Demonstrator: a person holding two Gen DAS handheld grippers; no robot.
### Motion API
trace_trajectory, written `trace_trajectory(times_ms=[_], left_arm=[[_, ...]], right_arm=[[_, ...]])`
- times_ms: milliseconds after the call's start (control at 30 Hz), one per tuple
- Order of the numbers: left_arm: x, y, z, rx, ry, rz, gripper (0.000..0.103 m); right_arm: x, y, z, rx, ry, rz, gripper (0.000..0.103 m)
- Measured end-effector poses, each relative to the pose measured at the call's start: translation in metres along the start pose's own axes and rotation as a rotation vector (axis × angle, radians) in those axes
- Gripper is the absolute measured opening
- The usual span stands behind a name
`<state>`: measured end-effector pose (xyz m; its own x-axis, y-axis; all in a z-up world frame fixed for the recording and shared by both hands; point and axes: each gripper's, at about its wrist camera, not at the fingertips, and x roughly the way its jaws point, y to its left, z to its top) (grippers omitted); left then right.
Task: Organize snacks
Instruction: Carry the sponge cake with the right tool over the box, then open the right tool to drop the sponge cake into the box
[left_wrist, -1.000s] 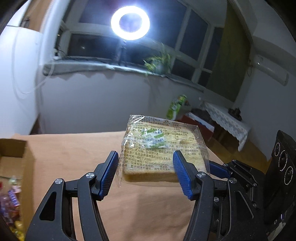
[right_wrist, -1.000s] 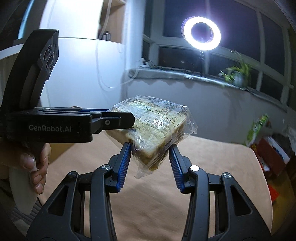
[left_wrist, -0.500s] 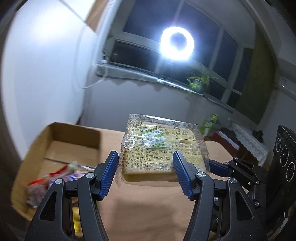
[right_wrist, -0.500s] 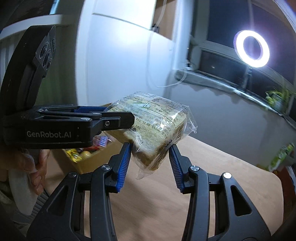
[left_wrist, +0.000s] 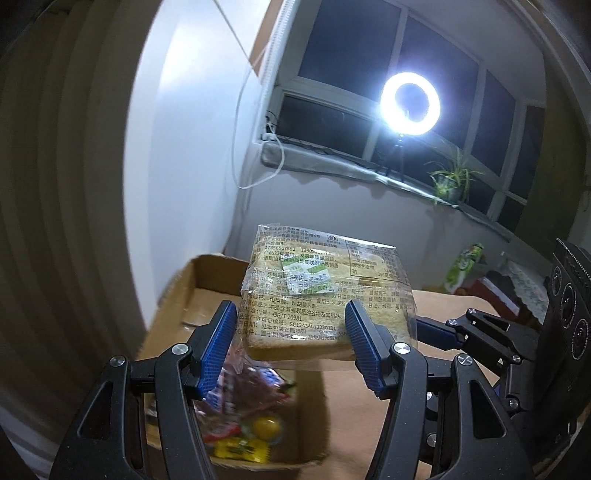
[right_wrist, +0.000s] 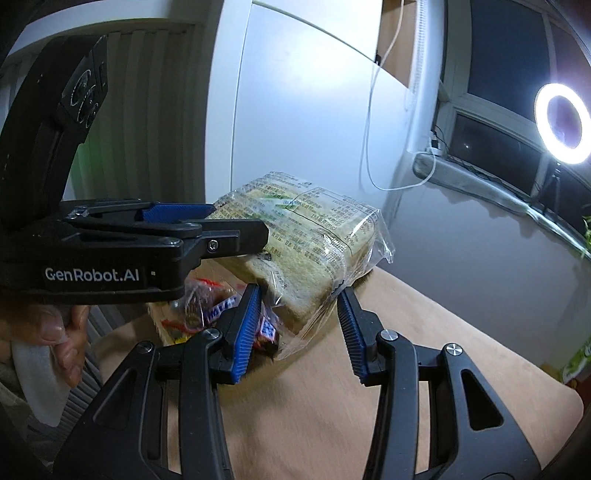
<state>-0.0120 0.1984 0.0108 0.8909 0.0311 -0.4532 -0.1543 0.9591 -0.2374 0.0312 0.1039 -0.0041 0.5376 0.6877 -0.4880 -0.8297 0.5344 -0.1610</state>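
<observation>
Now both the left gripper (left_wrist: 291, 347) and right gripper (right_wrist: 297, 325) clamp the bread pack (left_wrist: 325, 291) above the box's (left_wrist: 207, 273) open rim

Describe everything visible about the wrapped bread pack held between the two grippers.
The bread pack is a stack of pale brown slices in clear crinkled plastic printed with dark text and a small green-and-white label. It hangs tilted in the air above the table, beside and partly over the open cardboard box of snacks. The left gripper clamps two sides; the right gripper clamps a corner, where loose wrapper bunches.
</observation>
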Motion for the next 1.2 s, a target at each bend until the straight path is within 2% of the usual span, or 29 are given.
trace_trajectory(times_ms=[333, 400, 433, 467, 500, 533, 567, 633, 700, 767, 900, 1200], left_arm=[[0.033, 0.024, 0.009, -0.001, 0.036, 0.036, 0.060], [0.044, 0.029, 0.006, -0.010, 0.060, 0.039, 0.060], [0.050, 0.033, 0.002, -0.022, 0.077, 0.055, 0.061], [0.053, 0.037, -0.001, -0.032, 0.090, 0.071, 0.065], [0.055, 0.040, -0.006, -0.045, 0.096, 0.087, 0.071], [0.054, 0.043, -0.014, -0.058, 0.098, 0.100, 0.080], [0.051, 0.045, -0.020, -0.062, 0.095, 0.106, 0.081], [0.043, 0.048, -0.030, -0.066, 0.093, 0.127, 0.081], [0.036, 0.050, -0.033, -0.076, 0.087, 0.155, 0.082], [0.028, 0.050, -0.033, -0.079, 0.074, 0.181, 0.087], [0.017, 0.043, -0.026, -0.063, 0.069, 0.251, 0.090], [-0.017, 0.013, -0.020, -0.051, 0.014, 0.239, 0.090]], right_arm=[[0.053, -0.012, 0.007, 0.003, 0.035, 0.030, 0.048], [0.070, -0.016, 0.003, 0.015, 0.071, 0.043, 0.052], [0.080, -0.018, -0.001, 0.021, 0.115, 0.045, 0.060], [0.083, -0.019, -0.006, 0.028, 0.131, 0.027, 0.061], [0.080, -0.022, -0.010, 0.041, 0.122, 0.021, 0.062], [0.077, -0.023, -0.013, 0.050, 0.114, 0.022, 0.068], [0.072, -0.023, -0.017, 0.057, 0.107, 0.017, 0.079], [0.062, -0.025, -0.022, 0.066, 0.086, -0.005, 0.087], [0.052, -0.026, -0.025, 0.081, 0.074, -0.013, 0.091], [0.044, -0.026, -0.027, 0.089, 0.069, -0.023, 0.102], [0.030, -0.028, -0.031, 0.102, 0.074, -0.093, 0.103], [-0.006, -0.035, -0.050, 0.172, 0.084, -0.165, 0.103]])
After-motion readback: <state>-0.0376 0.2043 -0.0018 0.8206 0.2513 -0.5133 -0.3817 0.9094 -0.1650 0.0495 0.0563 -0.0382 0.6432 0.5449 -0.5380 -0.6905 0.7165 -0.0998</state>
